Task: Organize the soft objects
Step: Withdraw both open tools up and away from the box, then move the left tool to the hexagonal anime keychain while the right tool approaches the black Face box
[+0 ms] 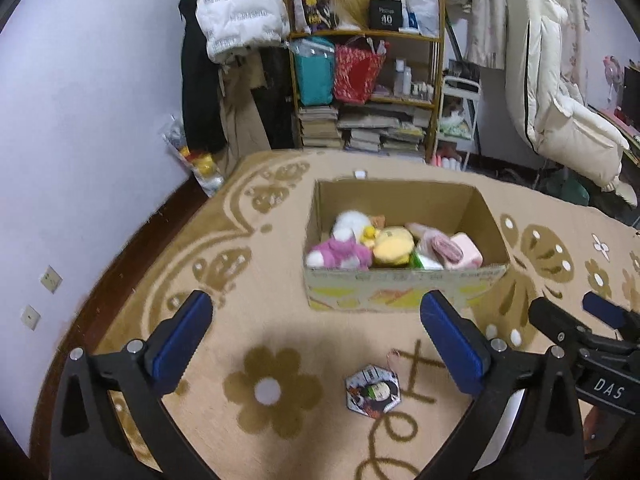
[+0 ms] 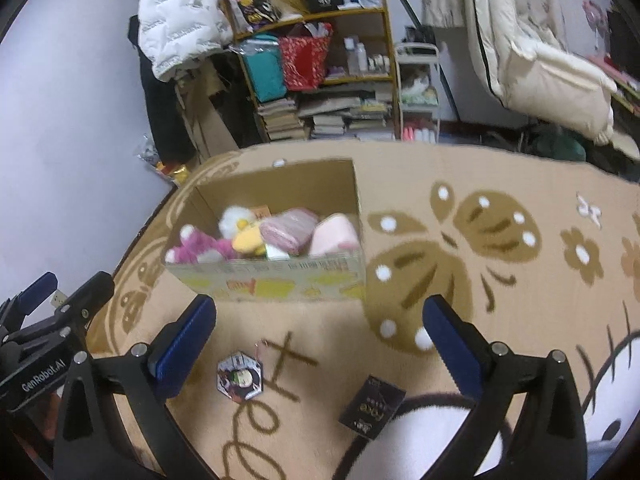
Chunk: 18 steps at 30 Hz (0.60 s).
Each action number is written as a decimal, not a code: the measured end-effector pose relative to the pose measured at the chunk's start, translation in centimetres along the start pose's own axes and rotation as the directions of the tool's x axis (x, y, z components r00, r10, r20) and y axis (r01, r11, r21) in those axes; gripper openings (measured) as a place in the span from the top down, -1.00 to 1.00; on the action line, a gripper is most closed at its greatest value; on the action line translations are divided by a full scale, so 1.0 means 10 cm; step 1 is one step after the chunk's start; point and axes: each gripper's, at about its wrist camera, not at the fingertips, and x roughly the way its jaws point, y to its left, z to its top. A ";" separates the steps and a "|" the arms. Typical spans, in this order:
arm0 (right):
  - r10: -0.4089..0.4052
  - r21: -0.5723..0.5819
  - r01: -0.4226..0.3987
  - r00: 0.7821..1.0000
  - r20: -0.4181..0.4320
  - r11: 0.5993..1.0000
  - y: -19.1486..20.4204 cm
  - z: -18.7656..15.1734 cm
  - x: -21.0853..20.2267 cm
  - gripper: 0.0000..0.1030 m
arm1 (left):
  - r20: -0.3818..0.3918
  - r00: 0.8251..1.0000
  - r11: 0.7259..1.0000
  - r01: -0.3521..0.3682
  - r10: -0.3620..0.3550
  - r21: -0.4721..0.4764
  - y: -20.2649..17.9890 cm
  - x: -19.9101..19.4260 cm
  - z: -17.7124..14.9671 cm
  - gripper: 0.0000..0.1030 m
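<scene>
An open cardboard box [image 1: 404, 292] stands on the beige carpet and holds soft toys: a pink and white plush [image 1: 340, 254], a yellow plush [image 1: 394, 246], a white plush [image 1: 352, 222] and a pink pouch [image 1: 466, 254]. It also shows in the right wrist view [image 2: 276, 280] with the same plush toys [image 2: 208, 246]. My left gripper [image 1: 316, 336] is open and empty, short of the box. My right gripper [image 2: 320, 340] is open and empty, also short of the box.
A hexagonal picture card [image 1: 372, 394] lies on the carpet between my left fingers, and shows in the right wrist view [image 2: 240, 376]. A small dark card [image 2: 372, 406] lies near it. A cluttered bookshelf [image 1: 368, 80] and hanging coats [image 1: 236, 12] stand behind.
</scene>
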 end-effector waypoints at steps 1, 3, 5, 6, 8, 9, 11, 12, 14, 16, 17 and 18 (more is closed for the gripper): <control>0.011 0.005 -0.011 1.000 -0.007 1.000 -0.03 -0.04 0.04 -1.00 | -0.014 1.000 1.000 0.021 -0.021 -0.011 0.01 0.04 -0.03 -0.99; 0.007 0.011 -0.007 0.999 -0.039 1.000 -0.11 -0.12 0.14 -1.00 | -0.042 0.999 1.000 0.011 -0.011 -0.021 0.02 0.12 -0.08 -0.99; -0.001 0.029 0.002 0.998 -0.055 1.000 -0.19 -0.20 0.24 -1.00 | -0.060 0.998 1.000 -0.004 0.003 -0.013 0.02 0.19 -0.14 -0.99; 0.001 0.044 0.002 0.998 -0.065 0.999 -0.21 -0.23 0.28 -1.00 | -0.072 0.997 1.000 -0.001 0.000 -0.013 0.02 0.23 -0.17 -0.99; 0.017 0.090 -0.008 0.995 -0.100 0.996 -0.29 -0.29 0.41 -1.00 | -0.099 0.995 1.000 0.012 -0.014 -0.022 0.03 0.32 -0.23 -0.99; 0.014 0.110 0.000 0.992 -0.127 0.994 -0.32 -0.32 0.48 -1.00 | -0.115 0.993 0.999 0.019 -0.022 -0.031 0.04 0.38 -0.26 -0.99; 0.003 0.127 0.019 0.985 -0.174 0.992 -0.36 -0.40 0.61 -1.00 | -0.139 0.989 0.998 0.042 -0.049 -0.052 0.03 0.49 -0.32 -0.99; -0.004 0.127 0.029 0.981 -0.196 0.991 -0.38 -0.44 0.66 -1.00 | -0.148 0.987 0.997 0.048 -0.056 -0.058 0.04 0.54 -0.35 -0.99; -0.020 0.114 0.048 0.972 -0.235 0.992 -0.38 -0.50 0.76 -1.00 | -0.173 0.983 0.997 0.048 -0.059 -0.065 0.03 0.67 -0.41 -0.99; -0.028 0.094 0.054 0.965 -0.262 0.994 -0.38 -0.55 0.82 -1.00 | -0.187 0.981 0.998 0.033 -0.044 -0.059 0.04 0.77 -0.46 -0.99; -0.040 0.085 0.065 0.962 -0.270 0.994 -0.38 -0.59 0.84 -1.00 | -0.202 0.978 0.997 0.035 -0.047 -0.061 0.04 0.82 -0.48 -0.99; -0.051 0.080 0.075 0.960 -0.274 0.994 -0.38 -0.62 0.86 -1.00 | -0.220 0.974 0.997 0.045 -0.059 -0.070 0.06 0.88 -0.51 -0.99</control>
